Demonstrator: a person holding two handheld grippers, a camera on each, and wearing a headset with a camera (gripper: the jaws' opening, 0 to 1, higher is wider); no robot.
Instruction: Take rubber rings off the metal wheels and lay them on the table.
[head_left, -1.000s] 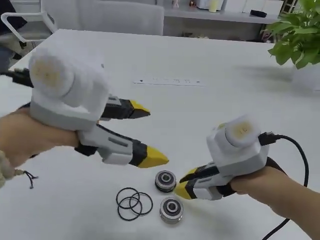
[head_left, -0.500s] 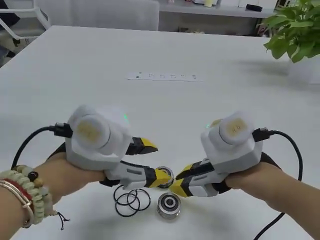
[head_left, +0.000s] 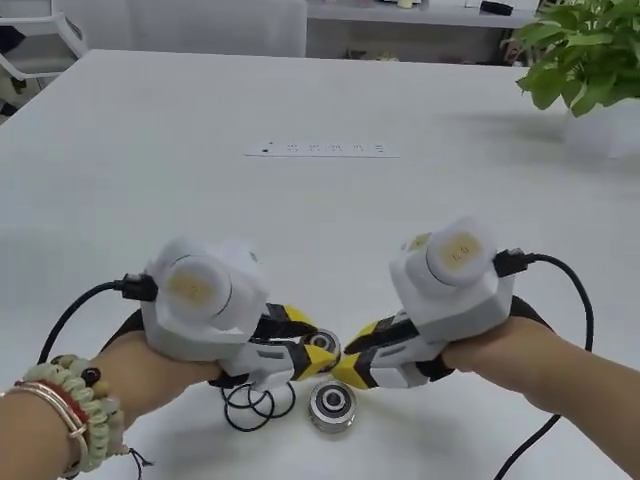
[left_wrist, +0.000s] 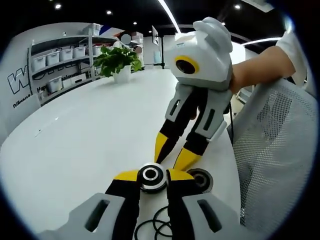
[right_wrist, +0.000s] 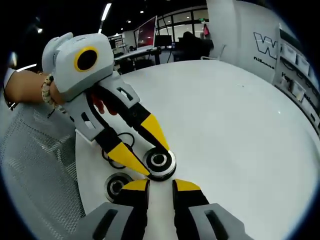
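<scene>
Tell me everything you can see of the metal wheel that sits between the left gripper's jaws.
The small round silver metal wheel has a bright face, a dark ring around a pale hub, and a dark band round its rim, seemingly rubber. It is clamped at its sides between the yellow tips of the left gripper, its face toward that camera. The right gripper holds its open tips just short of it. Whether it rests on the white table is unclear.

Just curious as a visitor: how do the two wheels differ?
The clamped wheel sits between the left gripper's jaws; the free wheel lies untouched on the table. The right gripper points at the clamped wheel; the free wheel lies beside the rubber rings. Both look alike, face up.
</scene>
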